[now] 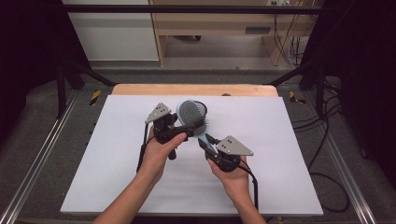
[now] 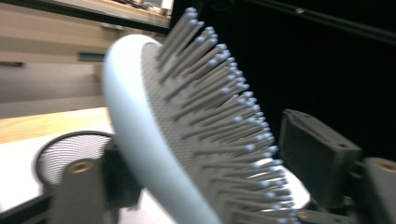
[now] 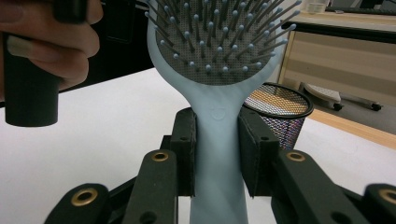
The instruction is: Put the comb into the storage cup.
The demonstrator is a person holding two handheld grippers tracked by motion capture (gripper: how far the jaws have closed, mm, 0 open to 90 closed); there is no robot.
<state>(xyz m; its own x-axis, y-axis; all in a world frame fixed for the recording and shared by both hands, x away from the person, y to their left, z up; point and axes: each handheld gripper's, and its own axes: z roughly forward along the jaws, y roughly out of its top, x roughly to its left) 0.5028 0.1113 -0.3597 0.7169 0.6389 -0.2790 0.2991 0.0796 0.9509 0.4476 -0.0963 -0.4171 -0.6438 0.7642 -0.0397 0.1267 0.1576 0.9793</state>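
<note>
Our right tool (image 3: 217,154) is clenched on the handle of a pale blue paddle hairbrush (image 3: 219,70): in the right gripper view the two black jaws press flat against either side of the handle, just below where it widens into the head. The brush stands roughly upright in that grip, its grey cushion and blue-tipped bristles turned toward the camera.

In the high view we hold the brush (image 1: 191,116) up above the middle of the white desk (image 1: 261,121), with the handle slanting down to the right tool (image 1: 205,141) and the head reaching toward the far edge. Our left tool (image 1: 173,126) sits right against the head of the brush on its left side.

From the left gripper view the head of the brush (image 2: 187,135) lies between the left tool's (image 2: 205,186) jaws, one jaw behind the pale blue back, the other out past the bristle tips. That outer jaw appears to stand clear of the bristles, so we take the left tool as released around the head, though the blur makes contact hard to judge.

A black wire-mesh pen cup (image 3: 280,112) stands on the desk just behind the brush; in the high view its rim (image 1: 201,105) peeks out beside the head. Our right hand (image 1: 233,177) and left hand (image 1: 161,151) come in from the near edge.
</note>
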